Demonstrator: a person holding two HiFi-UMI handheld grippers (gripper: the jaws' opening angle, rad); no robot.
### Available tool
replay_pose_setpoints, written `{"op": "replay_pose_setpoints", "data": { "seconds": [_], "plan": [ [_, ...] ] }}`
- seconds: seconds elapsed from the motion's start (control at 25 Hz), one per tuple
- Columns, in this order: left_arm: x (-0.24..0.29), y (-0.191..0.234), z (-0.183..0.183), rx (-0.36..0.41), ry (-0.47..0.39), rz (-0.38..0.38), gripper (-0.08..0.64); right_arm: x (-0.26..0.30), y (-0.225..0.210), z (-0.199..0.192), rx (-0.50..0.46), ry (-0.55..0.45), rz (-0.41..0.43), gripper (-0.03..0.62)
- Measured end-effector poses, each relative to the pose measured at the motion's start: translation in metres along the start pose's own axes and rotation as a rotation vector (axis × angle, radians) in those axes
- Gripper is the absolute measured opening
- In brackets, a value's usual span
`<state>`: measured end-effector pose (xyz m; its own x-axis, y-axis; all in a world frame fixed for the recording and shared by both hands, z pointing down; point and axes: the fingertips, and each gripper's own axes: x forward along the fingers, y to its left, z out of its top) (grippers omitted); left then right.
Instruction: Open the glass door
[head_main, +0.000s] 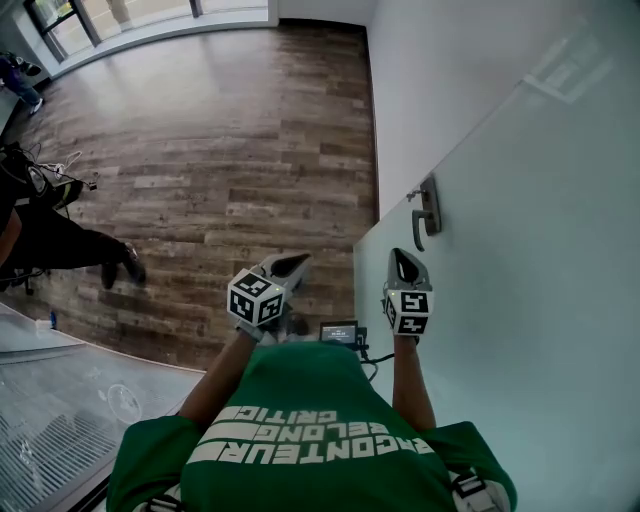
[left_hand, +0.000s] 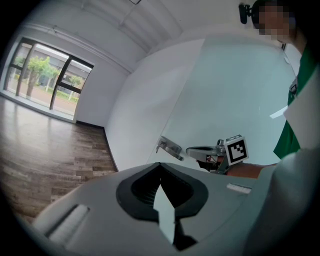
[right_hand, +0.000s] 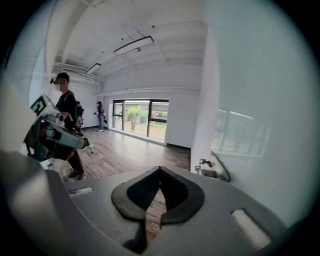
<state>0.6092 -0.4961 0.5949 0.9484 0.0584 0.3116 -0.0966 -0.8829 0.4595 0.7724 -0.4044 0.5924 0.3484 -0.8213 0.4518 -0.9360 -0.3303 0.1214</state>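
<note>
The frosted glass door (head_main: 540, 300) fills the right side of the head view, with its metal lever handle (head_main: 427, 212) near the door's left edge. My right gripper (head_main: 405, 265) is just below the handle, pointing up at it without touching, jaws shut and empty. My left gripper (head_main: 290, 265) hovers to the left over the wood floor, also shut on nothing. In the left gripper view the handle (left_hand: 169, 147) shows beyond the closed jaws (left_hand: 160, 165), beside the right gripper (left_hand: 202, 150). The right gripper view has the handle (right_hand: 216, 168) ahead and right of the closed tips (right_hand: 160, 169).
A white wall (head_main: 440, 80) meets the door's left edge. Wood floor (head_main: 220, 150) stretches to windows (head_main: 150, 15) at the far end. A person in dark clothes (head_main: 60, 245) stands at the left. A glass panel (head_main: 60, 400) lies low at the left.
</note>
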Motion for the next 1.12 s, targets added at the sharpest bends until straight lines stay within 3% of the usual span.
{"op": "replay_pose_setpoints", "data": {
  "seconds": [0.2,0.68,1.12],
  "plan": [
    [-0.015,0.019,0.009,-0.006,-0.028,0.024,0.016,-0.002,0.049,0.015,-0.075,-0.032,0.156,-0.006],
    [-0.063,0.039,0.045,0.03,-0.097,0.048,0.015,0.008,0.135,0.055,-0.059,-0.077,0.349,-0.006],
    [-0.081,0.069,0.035,-0.002,-0.093,0.097,0.015,0.028,0.193,0.067,-0.112,-0.084,0.535,-0.006]
  ]
}}
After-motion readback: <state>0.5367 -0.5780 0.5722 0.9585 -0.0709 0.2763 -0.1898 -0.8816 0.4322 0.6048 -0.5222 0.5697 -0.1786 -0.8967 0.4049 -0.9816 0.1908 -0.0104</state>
